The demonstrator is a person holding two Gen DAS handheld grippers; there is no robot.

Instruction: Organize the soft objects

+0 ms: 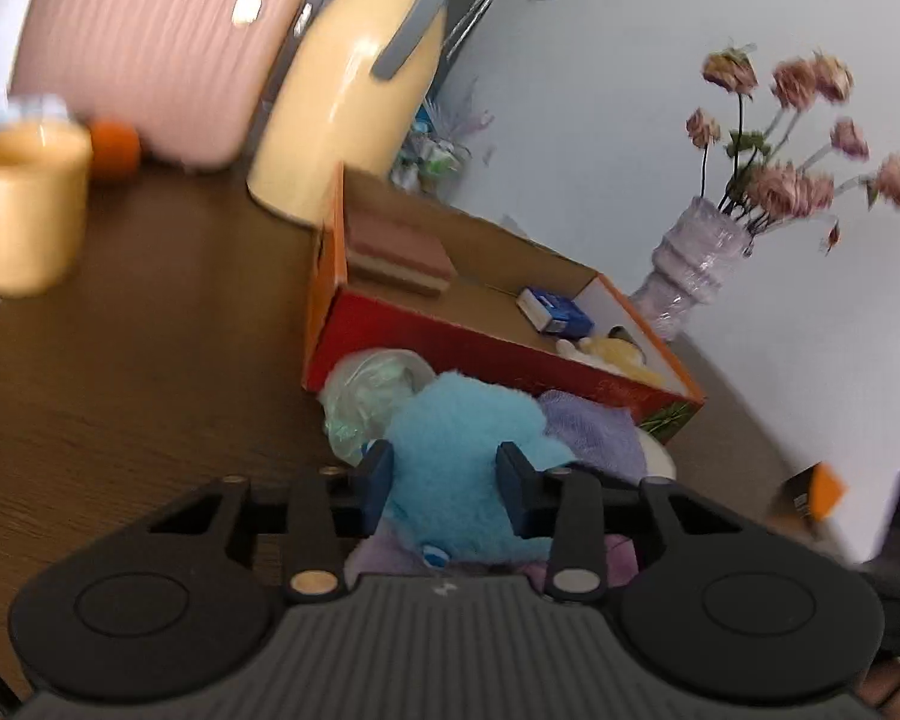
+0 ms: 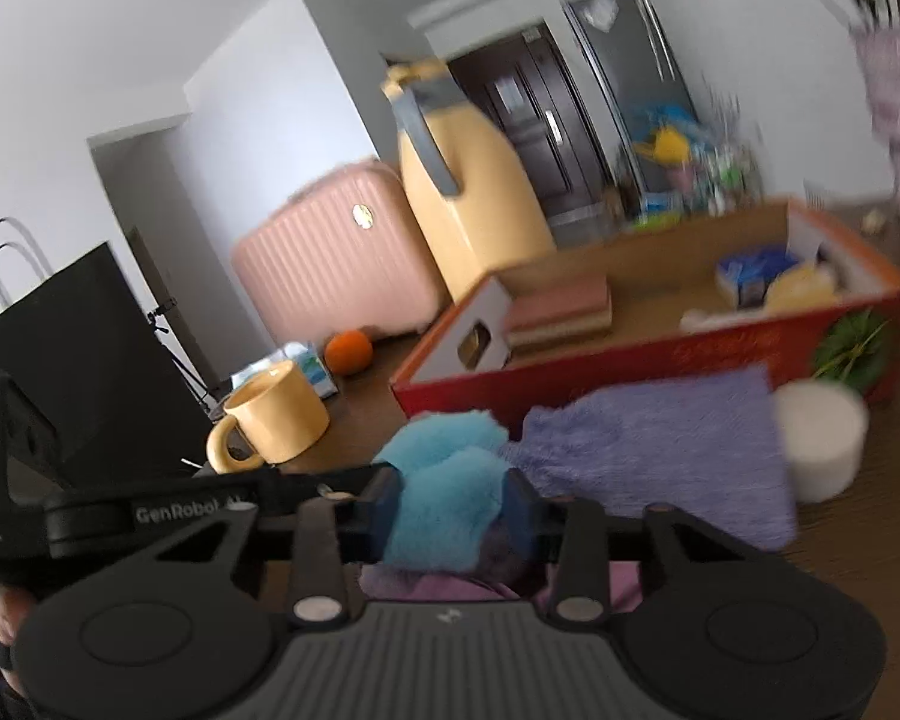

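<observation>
We held a blue plush toy (image 1: 456, 456) between both grippers above a dark wooden table (image 1: 138, 360). The left gripper (image 1: 444, 480) was clamped on one side of its fluffy body, and the right gripper (image 2: 450, 504) pinched another blue part of it — both sets of pads pressed into the fur. Just beyond the toy lay a lilac fuzzy cloth (image 2: 660, 456), with a white roll (image 2: 822, 444) at its far edge. Behind them stood an open red cardboard box (image 1: 450, 336), already holding folded pink cloths (image 1: 402, 252), a blue packet (image 1: 555, 309) and something pale yellow (image 1: 618, 354). We judged the box the likely destination. The risks seemed plain: the fur might slip through if either grip loosened, and a low carry could drag the lilac cloth along or catch the toy on the box's near wall. A yellow mug (image 2: 276, 420) stood close on the left — a wide swing might knock it.
</observation>
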